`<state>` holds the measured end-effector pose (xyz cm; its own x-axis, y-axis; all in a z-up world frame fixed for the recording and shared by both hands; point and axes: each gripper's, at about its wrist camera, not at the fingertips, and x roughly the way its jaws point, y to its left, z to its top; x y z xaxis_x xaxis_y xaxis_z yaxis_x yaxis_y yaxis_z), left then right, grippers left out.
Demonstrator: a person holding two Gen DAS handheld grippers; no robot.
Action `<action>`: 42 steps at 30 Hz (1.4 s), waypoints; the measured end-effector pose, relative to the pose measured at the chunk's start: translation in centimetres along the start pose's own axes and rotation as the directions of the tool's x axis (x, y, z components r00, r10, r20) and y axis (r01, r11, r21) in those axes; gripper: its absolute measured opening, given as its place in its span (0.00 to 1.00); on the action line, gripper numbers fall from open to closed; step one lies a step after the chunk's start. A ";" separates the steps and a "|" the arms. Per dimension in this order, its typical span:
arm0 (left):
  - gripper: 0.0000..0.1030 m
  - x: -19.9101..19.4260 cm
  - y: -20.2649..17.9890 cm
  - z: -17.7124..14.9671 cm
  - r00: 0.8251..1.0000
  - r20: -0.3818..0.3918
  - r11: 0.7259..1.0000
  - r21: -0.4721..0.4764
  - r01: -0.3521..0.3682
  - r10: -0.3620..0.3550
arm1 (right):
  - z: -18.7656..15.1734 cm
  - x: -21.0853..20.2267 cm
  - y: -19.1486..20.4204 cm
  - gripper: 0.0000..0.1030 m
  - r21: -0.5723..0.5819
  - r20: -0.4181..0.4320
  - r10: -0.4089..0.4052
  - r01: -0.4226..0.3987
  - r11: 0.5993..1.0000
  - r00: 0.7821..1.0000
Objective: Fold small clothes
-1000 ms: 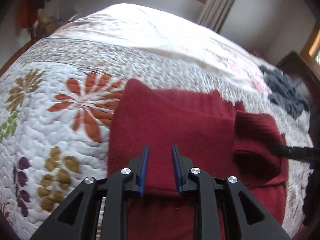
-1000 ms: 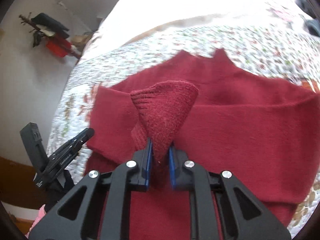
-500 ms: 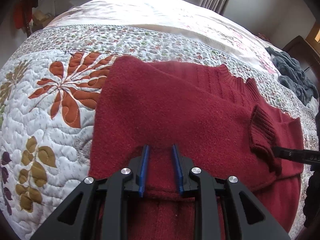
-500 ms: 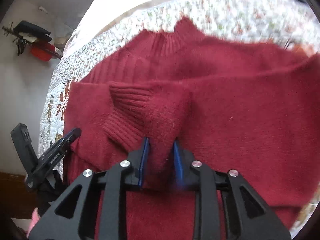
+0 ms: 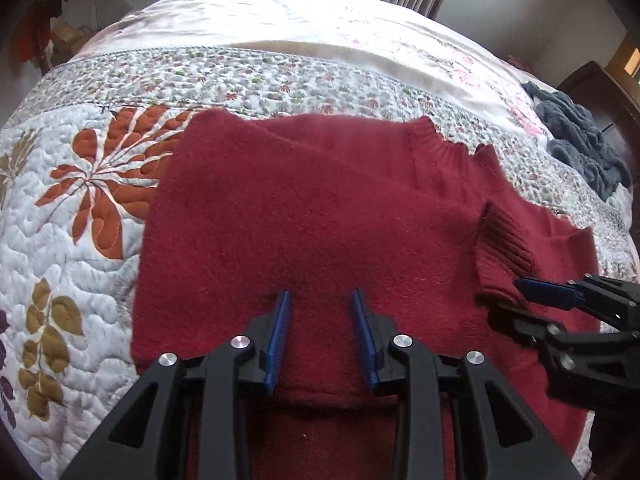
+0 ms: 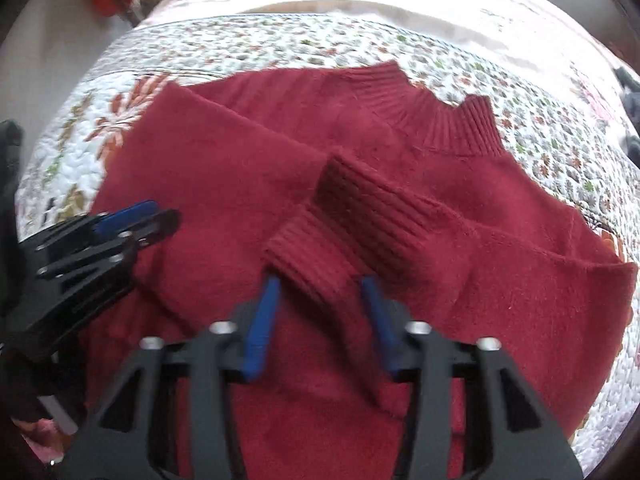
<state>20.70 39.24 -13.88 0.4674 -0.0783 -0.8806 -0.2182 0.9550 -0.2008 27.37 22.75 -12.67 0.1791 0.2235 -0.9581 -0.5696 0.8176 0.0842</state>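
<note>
With the red sweater (image 5: 320, 216) flat on the bed's quilt (image 5: 72, 248) and its sleeve cuff (image 6: 352, 232) laid inward for folding, we hold left hand-held gripper (image 5: 322, 312) and right hand-held gripper (image 6: 320, 300) released.

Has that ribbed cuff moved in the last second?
Yes. The cuff, raised and pinched before, now lies lower on the sweater, nearer its collar, between the open right gripper fingers.

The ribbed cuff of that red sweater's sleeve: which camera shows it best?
The right wrist view. There the ribbed cuff lies big and central, just ahead of the open right claw, its ribs clear. The left wrist view shows it small and sideways near the right edge.
</note>
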 end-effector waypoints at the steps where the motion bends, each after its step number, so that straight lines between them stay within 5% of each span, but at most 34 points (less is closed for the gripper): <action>1: 0.31 0.0 0.1 0.0 1.000 -0.001 1.000 -0.002 0.004 -0.004 | -0.1 -0.2 -0.6 0.14 0.018 0.010 0.004 -0.004 1.000 1.000; 2: 0.31 0.0 0.3 0.0 1.000 0.000 1.000 -0.009 0.013 -0.013 | -0.1 -0.4 -1.0 0.08 0.035 0.020 0.014 -0.015 0.999 1.000; 7: 0.31 0.2 0.3 -0.2 1.000 0.009 1.000 -0.008 0.012 -0.012 | -2.3 -4.4 -6.3 0.08 0.208 0.128 0.123 -0.148 0.967 0.984; 13: 0.31 0.2 0.1 -0.3 1.000 0.015 1.000 -0.001 -0.004 0.004 | -6.6 -6.5 -12.9 0.08 0.380 0.179 0.158 -0.217 0.899 0.971; 19: 0.32 0.0 -0.1 -0.2 1.000 0.011 1.000 0.007 -0.016 0.016 | -11.3 -5.3 -17.3 0.19 0.508 0.173 0.201 -0.262 0.820 0.964; 21: 0.32 -0.8 -0.5 0.0 1.000 0.020 1.000 0.007 -0.019 0.019 | -12.3 -5.3 -18.3 0.36 0.541 0.218 0.255 -0.334 0.772 0.942; 23: 0.32 -1.7 -1.3 0.0 0.999 0.045 1.000 0.020 0.003 -0.004 | -12.3 -5.2 -18.9 0.43 0.554 0.244 0.279 -0.369 0.746 0.929; 26: 0.35 -2.1 -3.0 -0.1 0.998 0.049 0.997 0.071 0.022 -0.025 | -11.5 -4.2 -19.2 0.42 0.573 0.229 0.297 -0.375 0.729 0.927; 29: 0.37 -1.2 -3.8 -0.1 0.999 0.027 0.996 0.089 0.026 -0.028 | -10.6 -2.8 -19.1 0.11 0.573 0.207 0.333 -0.390 0.721 0.920; 30: 0.37 -0.7 -3.9 0.0 1.000 0.020 0.996 0.091 0.017 -0.019 | -10.1 -2.8 -18.8 0.09 0.566 0.205 0.337 -0.392 0.726 0.919; 36: 0.37 0.1 -3.1 -0.3 1.000 0.024 0.997 0.071 0.014 -0.016 | -9.1 -6.7 -17.4 0.07 0.454 0.282 0.267 -0.373 0.809 0.922; 42: 0.38 0.7 -3.3 -0.6 1.000 0.016 0.996 0.085 0.003 -0.004 | -11.1 -3.2 -18.6 0.06 0.522 0.171 0.228 -0.285 0.804 0.958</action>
<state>21.26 35.86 -14.13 0.4820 -0.0777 -0.8727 -0.1430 0.9757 -0.1659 28.50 0.92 -14.25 0.1792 0.4915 -0.8523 -0.0898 0.8708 0.4833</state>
